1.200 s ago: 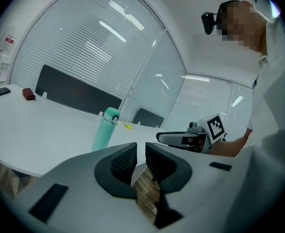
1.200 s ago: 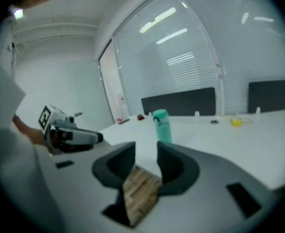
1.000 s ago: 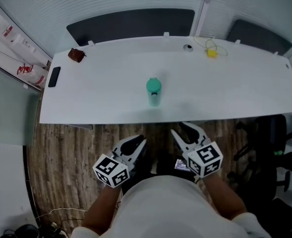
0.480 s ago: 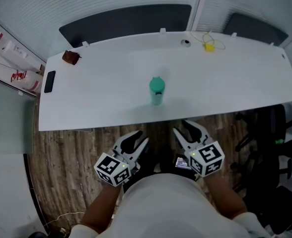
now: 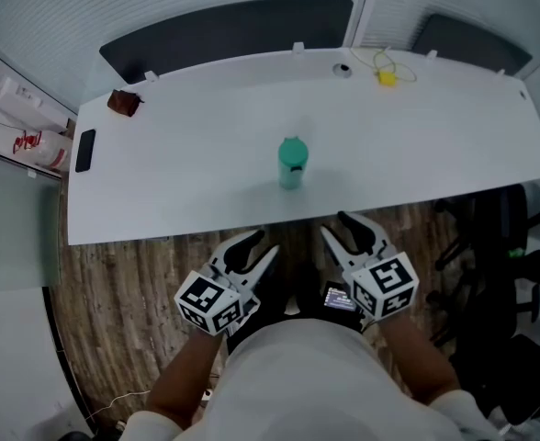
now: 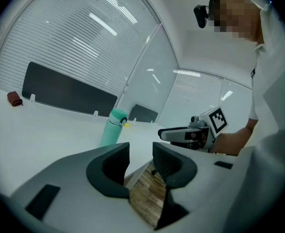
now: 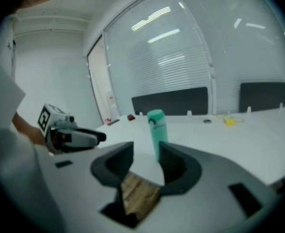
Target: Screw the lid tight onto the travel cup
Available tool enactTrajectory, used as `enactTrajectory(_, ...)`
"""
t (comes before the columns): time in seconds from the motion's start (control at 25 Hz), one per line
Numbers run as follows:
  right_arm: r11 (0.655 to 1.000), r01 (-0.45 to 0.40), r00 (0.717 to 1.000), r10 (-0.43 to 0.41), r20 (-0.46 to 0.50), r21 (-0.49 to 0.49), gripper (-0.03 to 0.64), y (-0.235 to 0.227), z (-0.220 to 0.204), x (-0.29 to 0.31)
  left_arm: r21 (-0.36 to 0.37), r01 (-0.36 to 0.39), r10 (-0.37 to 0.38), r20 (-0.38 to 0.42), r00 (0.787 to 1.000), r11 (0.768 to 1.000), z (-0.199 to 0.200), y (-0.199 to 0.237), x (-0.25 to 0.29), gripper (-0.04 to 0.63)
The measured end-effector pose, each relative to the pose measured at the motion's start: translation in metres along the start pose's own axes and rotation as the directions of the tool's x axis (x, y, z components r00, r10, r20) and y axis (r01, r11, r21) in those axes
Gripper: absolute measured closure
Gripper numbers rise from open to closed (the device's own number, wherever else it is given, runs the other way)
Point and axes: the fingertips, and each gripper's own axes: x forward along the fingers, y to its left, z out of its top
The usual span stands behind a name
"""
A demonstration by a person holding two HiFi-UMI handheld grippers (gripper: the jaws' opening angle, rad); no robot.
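A teal travel cup stands upright near the middle of the white desk, its lid sitting on top. Both grippers hang in front of the desk's near edge, over the wooden floor, well short of the cup. My left gripper is open with nothing between its jaws, which have just been opening. My right gripper is open and empty too, its jaws also having widened a little. The left gripper view shows the cup beyond its jaws. In the right gripper view the cup rises just above the jaws.
A black phone and a brown object lie at the desk's far left. A yellow item with a cord and a cable grommet sit at the back edge. Dark chairs stand at the right.
The left gripper's jaws stand visibly wider apart than before. Both grippers stay in front of the desk's edge, and the cup has not moved.
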Motion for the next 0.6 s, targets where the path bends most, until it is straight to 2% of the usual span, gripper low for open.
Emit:
enactTrajectory(0.44, 0.997, -0.03, 0.999, 0.031, 0.018, -0.078, 0.436, -0.013, 0.034, 0.055, 0.089, -0.017, 0.022, -0.048, 0.999, 0.996, 0.008, 0.056, 0.047, 0.415)
enactTrajectory(0.6, 0.993, -0.042, 0.999, 0.043, 0.001, -0.111, 0.397, -0.016, 0.037, 0.073, 0.129, -0.019, 0.029, -0.077, 0.997, 0.991, 0.007, 0.073, 0.063, 0.387)
